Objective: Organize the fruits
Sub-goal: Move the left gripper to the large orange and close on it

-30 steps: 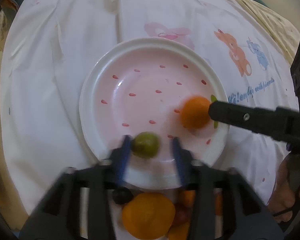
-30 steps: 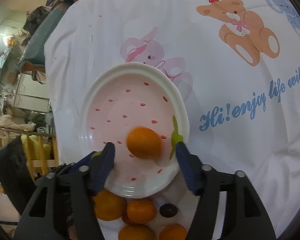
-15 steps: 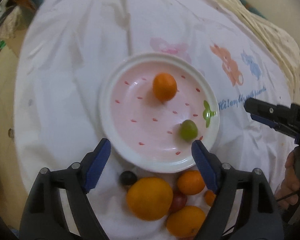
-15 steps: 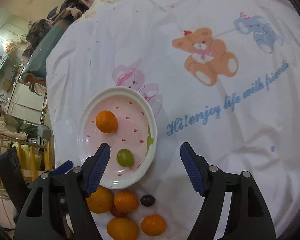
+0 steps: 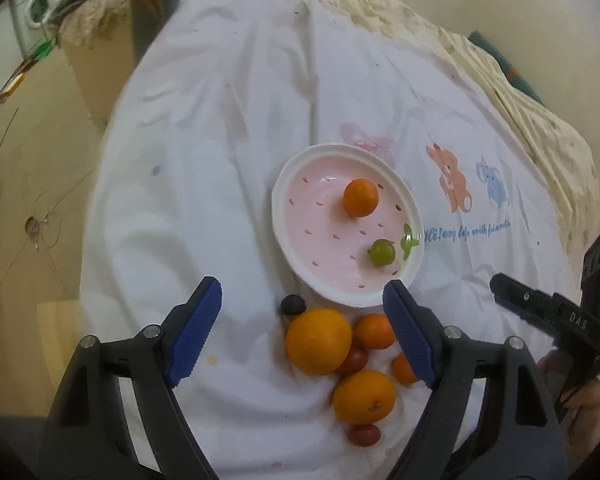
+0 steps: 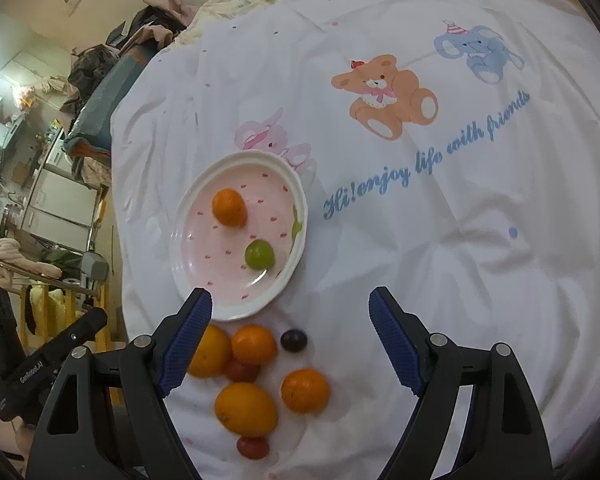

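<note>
Both grippers, left gripper [image 5: 302,322] and right gripper [image 6: 290,328], are spread wide and hold nothing. Loose fruits [image 5: 318,340] sit low in the frame, below the plate [image 5: 284,236]. A round one could roll away if nudged.

- Plate [image 5: 296,268]: round, white rim, pink centre with red flecks and a green leaf mark at one edge; lies flat on the white printed cloth
- Small orange [image 5: 360,197]: on the plate, toward its far side
- Green fruit [image 5: 382,253]: small, round, on the plate just beside the leaf mark, apart from the small orange
- Dark grape [image 5: 293,305]: on the cloth, just beside the plate's near rim
- Loose pile [image 6: 256,376]: on the cloth near the plate's near edge; a large orange [image 5: 318,340], several smaller oranges, and small red fruits tucked between and below them, mostly touching
</note>
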